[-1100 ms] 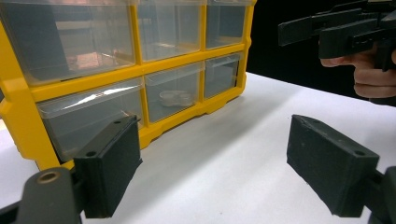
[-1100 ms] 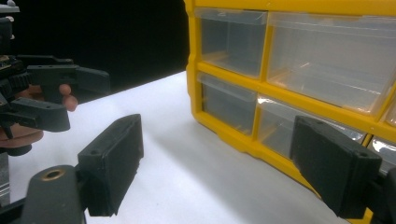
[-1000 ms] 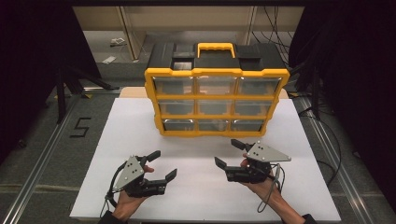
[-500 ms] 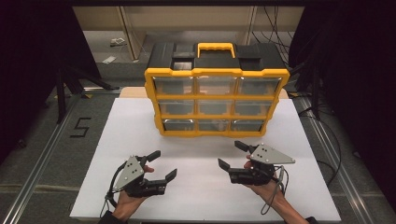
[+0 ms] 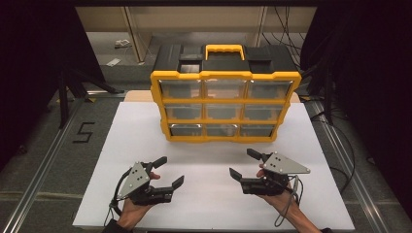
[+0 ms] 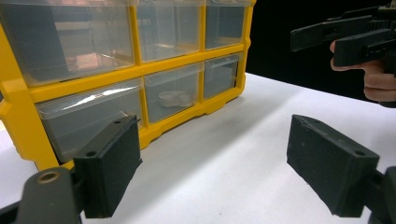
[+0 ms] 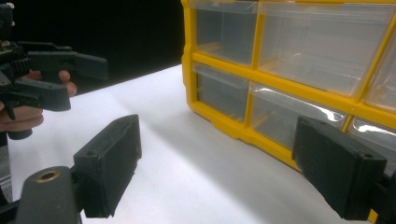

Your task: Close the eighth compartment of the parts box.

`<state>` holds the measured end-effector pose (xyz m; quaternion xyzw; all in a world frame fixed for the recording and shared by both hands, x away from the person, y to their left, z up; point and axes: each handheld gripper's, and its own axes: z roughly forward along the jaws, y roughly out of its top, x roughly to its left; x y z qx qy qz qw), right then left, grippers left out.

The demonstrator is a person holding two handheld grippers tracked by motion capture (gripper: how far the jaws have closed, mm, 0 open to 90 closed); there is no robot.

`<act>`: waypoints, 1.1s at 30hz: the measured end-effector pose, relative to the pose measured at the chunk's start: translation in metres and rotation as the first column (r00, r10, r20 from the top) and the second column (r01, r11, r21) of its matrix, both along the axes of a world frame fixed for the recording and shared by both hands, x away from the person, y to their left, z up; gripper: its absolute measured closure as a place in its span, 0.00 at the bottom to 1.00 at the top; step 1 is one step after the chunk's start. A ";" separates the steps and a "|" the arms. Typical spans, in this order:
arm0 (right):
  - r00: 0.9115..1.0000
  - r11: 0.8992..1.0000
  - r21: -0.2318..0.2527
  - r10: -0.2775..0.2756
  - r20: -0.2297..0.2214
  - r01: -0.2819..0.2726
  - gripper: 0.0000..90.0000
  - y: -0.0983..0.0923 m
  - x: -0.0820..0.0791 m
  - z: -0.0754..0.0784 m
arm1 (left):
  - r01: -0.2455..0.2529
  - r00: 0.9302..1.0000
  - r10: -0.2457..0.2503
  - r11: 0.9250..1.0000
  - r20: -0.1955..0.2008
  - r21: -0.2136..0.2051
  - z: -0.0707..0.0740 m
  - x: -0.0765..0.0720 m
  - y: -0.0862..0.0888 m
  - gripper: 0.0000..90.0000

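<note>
While both of our tools hover low over the white desk [image 5: 145, 126], the yellow drawer organiser [image 5: 225, 107] stands upright at the far middle of it, well apart from either hand; its nine clear drawers face us in three rows, and its black top carries a yellow handle [image 5: 224, 50]. The left hand-held gripper [image 5: 168, 171] sits near the front edge with its jaws spread wide and nothing between them; the right hand-held gripper [image 5: 244, 163] mirrors it on the other side, jaws likewise parted and empty. In the left gripper view we look along our own pads towards the bottom row, where the middle drawer [image 6: 172, 91] seems to hold a small pale round thing [image 6: 175, 98]; what it is we cannot tell. The other drawers look bare, though glare hides some of them.

We judge the step in hand to be the approach to a drawer; to do it well we should bring one tool in level with the chosen drawer front, keep the jaws wide until they bracket its pull lip, then close gently and draw straight outward; the other tool may need to steady the yellow frame, since a light cabinet could slide on the smooth desk.
</note>
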<state>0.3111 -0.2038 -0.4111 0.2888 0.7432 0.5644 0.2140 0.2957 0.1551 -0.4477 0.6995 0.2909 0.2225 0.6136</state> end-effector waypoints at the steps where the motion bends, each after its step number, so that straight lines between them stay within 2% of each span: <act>1: 1.000 1.000 -0.004 -0.001 0.003 0.001 0.18 0.000 0.000 0.000 | 0.000 1.000 0.000 1.000 0.000 0.001 0.000 0.000 0.000 0.19; 13: 1.000 1.000 -0.015 -0.008 -0.002 0.008 0.18 -0.009 -0.006 -0.007 | 0.001 1.000 -0.001 1.000 -0.002 -0.006 0.000 -0.001 0.001 0.19; 19: 1.000 1.000 0.007 -0.014 -0.015 0.014 0.18 -0.016 -0.009 -0.008 | 0.000 1.000 0.000 1.000 -0.004 -0.005 0.000 -0.001 0.001 0.19; 33: 1.000 1.000 -0.003 -0.018 -0.013 0.018 0.18 -0.017 -0.017 -0.009 | -0.002 1.000 0.002 1.000 0.005 -0.014 0.001 -0.002 0.002 0.18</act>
